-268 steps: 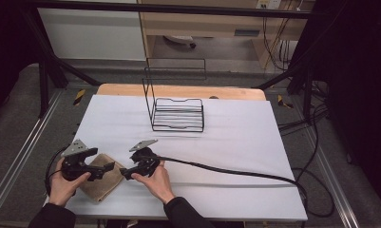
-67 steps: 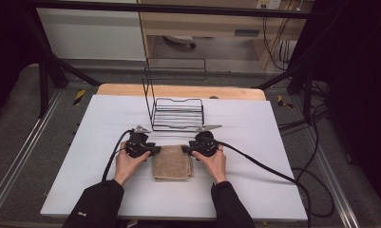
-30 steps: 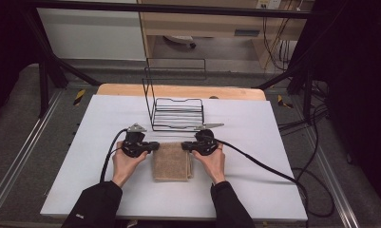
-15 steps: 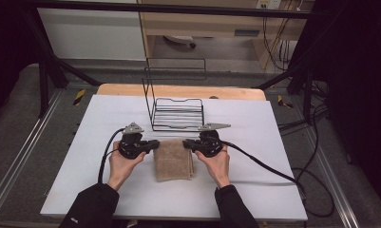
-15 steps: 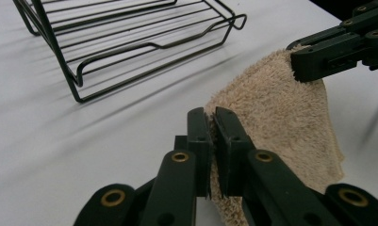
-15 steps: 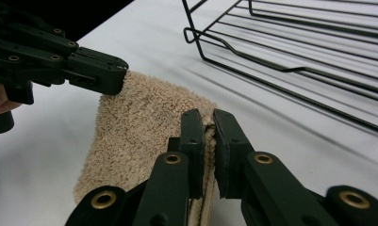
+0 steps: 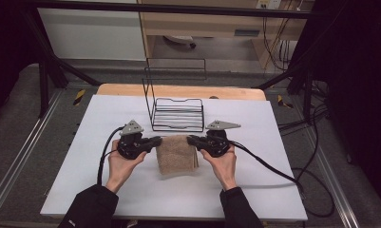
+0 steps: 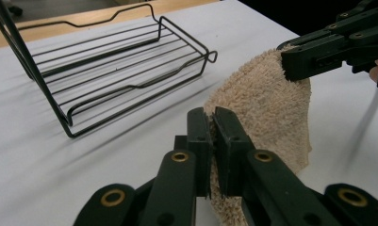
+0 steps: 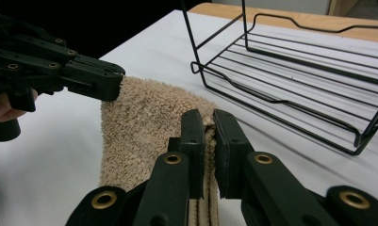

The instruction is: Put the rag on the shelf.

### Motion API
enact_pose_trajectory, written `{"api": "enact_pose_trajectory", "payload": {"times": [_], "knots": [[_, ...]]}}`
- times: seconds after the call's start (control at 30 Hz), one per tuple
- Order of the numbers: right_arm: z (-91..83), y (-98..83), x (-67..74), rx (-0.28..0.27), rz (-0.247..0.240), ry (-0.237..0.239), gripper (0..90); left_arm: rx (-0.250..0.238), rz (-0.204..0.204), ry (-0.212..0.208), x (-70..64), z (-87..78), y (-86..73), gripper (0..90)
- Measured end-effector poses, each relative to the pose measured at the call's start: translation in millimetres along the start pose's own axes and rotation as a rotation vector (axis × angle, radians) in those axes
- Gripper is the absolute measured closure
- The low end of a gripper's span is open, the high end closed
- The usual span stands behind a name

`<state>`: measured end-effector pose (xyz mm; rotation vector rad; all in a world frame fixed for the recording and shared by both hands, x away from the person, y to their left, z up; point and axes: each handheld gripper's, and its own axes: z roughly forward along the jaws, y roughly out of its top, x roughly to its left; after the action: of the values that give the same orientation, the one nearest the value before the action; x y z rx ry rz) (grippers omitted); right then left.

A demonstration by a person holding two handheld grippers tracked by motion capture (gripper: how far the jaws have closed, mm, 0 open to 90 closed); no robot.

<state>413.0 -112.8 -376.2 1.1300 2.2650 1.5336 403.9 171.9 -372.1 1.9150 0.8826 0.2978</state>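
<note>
A folded tan towel (image 7: pixel 176 154) hangs between the two grippers just in front of the black wire rack (image 7: pixel 176 114). My left gripper (image 7: pixel 158 141) is shut on the towel's far left corner, and the cloth (image 8: pixel 267 108) is pinched between its jaws (image 8: pixel 214 125). My right gripper (image 7: pixel 190 139) is shut on the far right corner; the folded edge of the towel (image 9: pixel 144 127) sits between its pads (image 9: pixel 208 127). The held edge is lifted off the white table (image 7: pixel 83 166) while the towel's near end trails low. The rack (image 8: pixel 116 70) (image 9: pixel 309 89) stands empty.
The rack's tall wire back (image 7: pixel 175 71) rises at the far side. A thick cable (image 7: pixel 269 168) runs from the right gripper across the table to its right edge. A wooden strip (image 7: pixel 178 91) borders the far edge. Metal rails (image 7: pixel 17 161) flank the table.
Both grippers have risen a little and shifted slightly toward the rack, lifting the towel's far edge with them. The jaws have stayed shut on the corners.
</note>
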Motion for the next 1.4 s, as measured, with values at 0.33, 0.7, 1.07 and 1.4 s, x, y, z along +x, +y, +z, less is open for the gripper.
{"api": "enact_pose_trajectory", "payload": {"times": [0.33, 0.7, 1.07, 1.4], "knots": [[-14.3, 8.1, 1.5, -0.048, -0.024, -0.017, 83.6, -0.036, 0.011, -0.002, -7.9, -3.2, 12.4, 85.2], [-28.5, 25.5, 7.0, -0.118, -0.049, -0.031, 83.6, -0.103, 0.023, 0.003, -12.0, -11.6, 29.1, 85.2], [-39.3, 43.4, 13.4, -0.184, -0.075, -0.048, 83.7, -0.165, 0.04, 0.017, -15.3, -22.1, 47.2, 85.3], [-47.3, 63.7, 18.8, -0.237, -0.101, -0.068, 83.6, -0.226, 0.044, 0.028, -15.9, -30.8, 66.5, 85.3]]}}
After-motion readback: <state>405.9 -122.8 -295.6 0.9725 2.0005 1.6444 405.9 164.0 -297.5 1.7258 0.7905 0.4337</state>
